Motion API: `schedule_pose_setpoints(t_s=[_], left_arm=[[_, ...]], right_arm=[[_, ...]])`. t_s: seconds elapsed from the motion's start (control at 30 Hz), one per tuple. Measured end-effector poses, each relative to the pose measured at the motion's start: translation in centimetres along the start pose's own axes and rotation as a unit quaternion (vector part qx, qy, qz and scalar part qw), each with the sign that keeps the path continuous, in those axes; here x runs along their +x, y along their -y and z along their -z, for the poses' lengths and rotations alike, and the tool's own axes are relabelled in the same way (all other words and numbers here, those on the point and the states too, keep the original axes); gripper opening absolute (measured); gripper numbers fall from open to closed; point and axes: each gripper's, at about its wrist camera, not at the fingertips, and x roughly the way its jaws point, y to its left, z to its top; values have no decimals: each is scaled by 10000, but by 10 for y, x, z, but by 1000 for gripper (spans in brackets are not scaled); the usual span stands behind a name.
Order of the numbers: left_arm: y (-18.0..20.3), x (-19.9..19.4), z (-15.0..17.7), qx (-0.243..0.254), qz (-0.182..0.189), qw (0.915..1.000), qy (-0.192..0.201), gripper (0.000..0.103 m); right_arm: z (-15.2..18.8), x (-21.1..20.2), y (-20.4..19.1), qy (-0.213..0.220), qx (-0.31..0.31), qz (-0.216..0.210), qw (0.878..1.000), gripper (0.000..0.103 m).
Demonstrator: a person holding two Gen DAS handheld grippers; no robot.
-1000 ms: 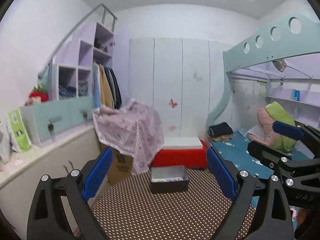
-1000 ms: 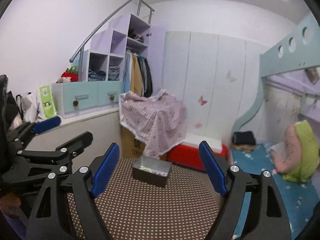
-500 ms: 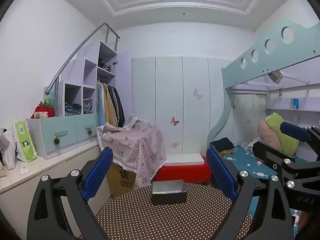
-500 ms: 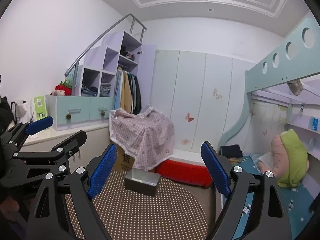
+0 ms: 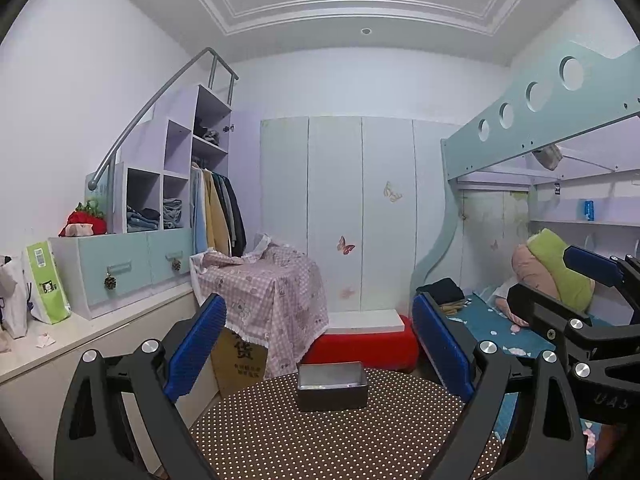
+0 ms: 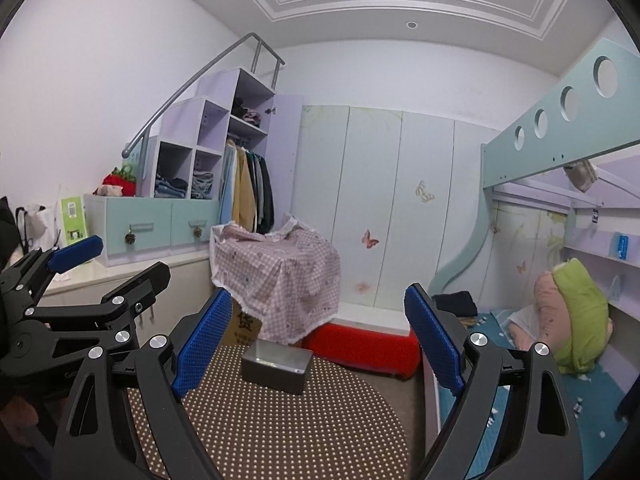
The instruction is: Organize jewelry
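Ahead: grey metal box (image 5: 332, 385) on dotted table (image 5: 320, 440), beyond both tools, untouched. Left gripper (image 5: 320, 344) wide, empty; right gripper (image 6: 316, 340) likewise. Box contents unclear.

Child's bedroom in a home. Evidence: pale-blue bunk-bed rail w/ round cut-outs (image 5: 532, 112) above a lower bunk w/ teal patterned sheet (image 5: 492, 324) and pink-and-green plush toy (image 6: 572, 312); white wardrobe doors w/ butterfly stickers (image 5: 360, 208); lilac stepped cubby shelving w/ grey metal handrail (image 5: 168, 160), holding folded clothes; jackets on an open hanging rail (image 5: 218, 208); pale-blue drawers w/ pinecone pulls (image 5: 120, 268); pink checked cloth draped over a cardboard box (image 5: 264, 292); red storage box w/ white lid (image 5: 360, 340). Foreground: round table w/ brown polka-dot cover (image 5: 320, 432). Moulded white ceiling w/ recessed downlight (image 5: 365, 31).
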Motion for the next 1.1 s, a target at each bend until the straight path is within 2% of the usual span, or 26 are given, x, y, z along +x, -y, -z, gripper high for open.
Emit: schedule_pose_setpoints(t_s=[1.1], left_arm=[[-1,6,-2,-3,-12,10000,-34,92]], right_arm=[[1,2,-2,-16,5,6,10000,85]])
